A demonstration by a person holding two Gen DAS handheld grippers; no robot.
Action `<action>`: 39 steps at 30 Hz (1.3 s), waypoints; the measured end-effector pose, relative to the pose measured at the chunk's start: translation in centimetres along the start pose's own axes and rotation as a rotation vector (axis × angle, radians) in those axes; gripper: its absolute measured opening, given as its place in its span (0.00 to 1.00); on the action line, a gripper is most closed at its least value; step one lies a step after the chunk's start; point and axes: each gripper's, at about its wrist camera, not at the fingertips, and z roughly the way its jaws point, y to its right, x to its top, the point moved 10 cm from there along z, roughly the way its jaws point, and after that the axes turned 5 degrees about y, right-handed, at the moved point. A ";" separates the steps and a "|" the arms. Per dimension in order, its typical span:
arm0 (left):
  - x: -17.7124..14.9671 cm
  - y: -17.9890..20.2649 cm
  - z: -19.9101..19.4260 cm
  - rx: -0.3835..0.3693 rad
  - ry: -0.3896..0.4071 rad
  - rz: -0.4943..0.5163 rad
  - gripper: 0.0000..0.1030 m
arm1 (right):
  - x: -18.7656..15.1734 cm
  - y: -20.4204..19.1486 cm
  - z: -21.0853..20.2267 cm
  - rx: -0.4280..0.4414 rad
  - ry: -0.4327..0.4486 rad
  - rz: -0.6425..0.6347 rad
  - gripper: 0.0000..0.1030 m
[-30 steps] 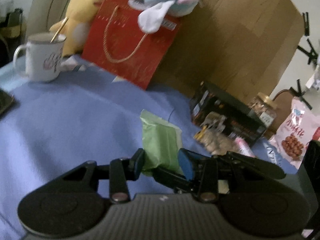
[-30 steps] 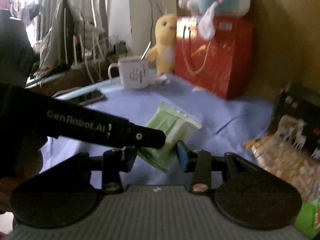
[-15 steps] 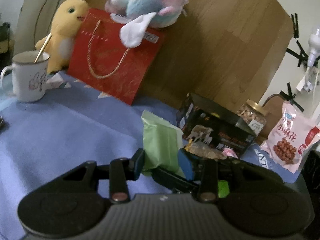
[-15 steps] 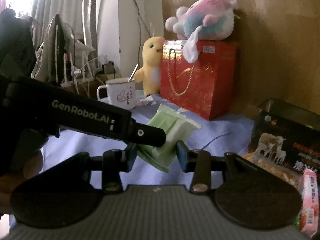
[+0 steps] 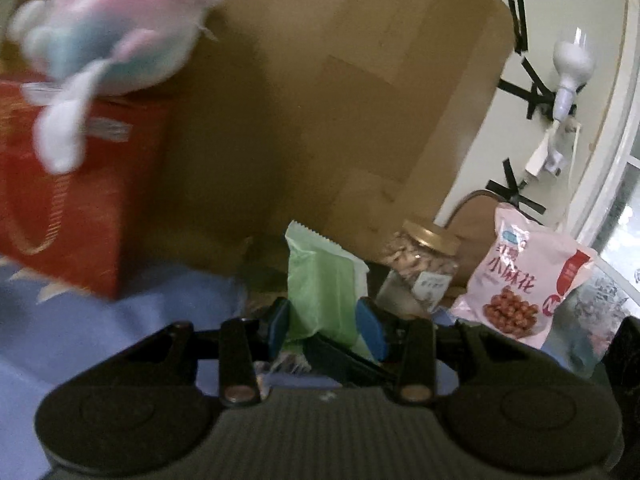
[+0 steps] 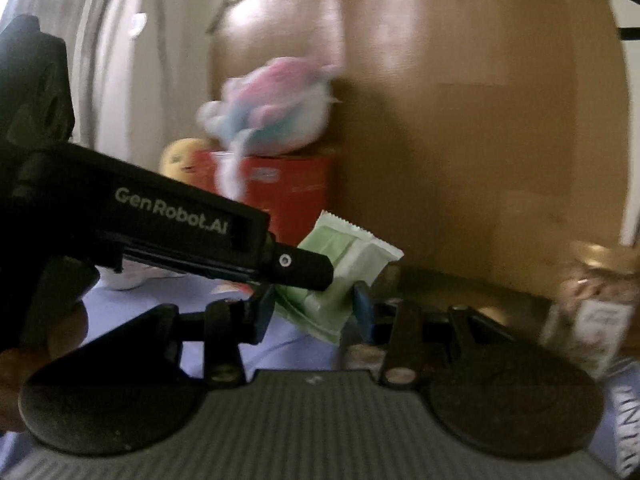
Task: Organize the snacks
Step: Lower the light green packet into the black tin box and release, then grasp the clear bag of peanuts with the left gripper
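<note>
Both jaws — left gripper [image 5: 326, 326], right gripper [image 6: 314, 306] — apparently pinch one green snack packet [image 5: 324, 280], its long axis upright.

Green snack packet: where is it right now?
Both wrist views show the green snack packet held between the left gripper and right gripper, left of the nut jar.

Motion blur smears the pink-and-blue plush toy [image 5: 108, 36] and the red gift bag [image 5: 68, 208] beneath it, whose left side runs off the frame. A yellow plush [image 6: 180, 158] peeks out, mostly hidden behind the left gripper [image 6: 312, 276], which also covers the lower corner of the green snack packet [image 6: 340, 272]. The nut jar [image 6: 596, 304] is a blur, its label unreadable. A dark box [image 5: 264, 268] behind the packet stays indistinct.
</note>
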 end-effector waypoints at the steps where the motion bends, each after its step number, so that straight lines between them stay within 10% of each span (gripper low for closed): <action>1: 0.2 0.3 1.1 -0.010 -0.007 0.006 0.37 | 0.0 1.2 0.3 -0.021 -0.003 0.002 0.44; 10: 0.7 -0.6 8.8 0.032 -0.043 -0.015 0.38 | -1.8 8.1 4.0 -0.121 -0.039 0.093 0.56; 21: -2.0 -5.0 2.3 0.070 -0.019 -0.145 0.43 | -0.5 9.9 0.5 0.011 0.000 0.377 0.56; 25: -6.1 -6.9 -0.2 0.070 -0.089 -0.258 0.43 | -2.7 6.9 -0.1 0.141 -0.143 0.382 0.56; 32: -10.7 -7.7 -0.8 0.031 -0.171 -0.465 0.43 | -9.5 6.1 2.0 0.098 -0.389 0.406 0.56; 39: -11.5 -8.1 -3.1 0.047 -0.141 -0.479 0.43 | -9.0 1.3 -0.5 0.238 -0.435 0.396 0.55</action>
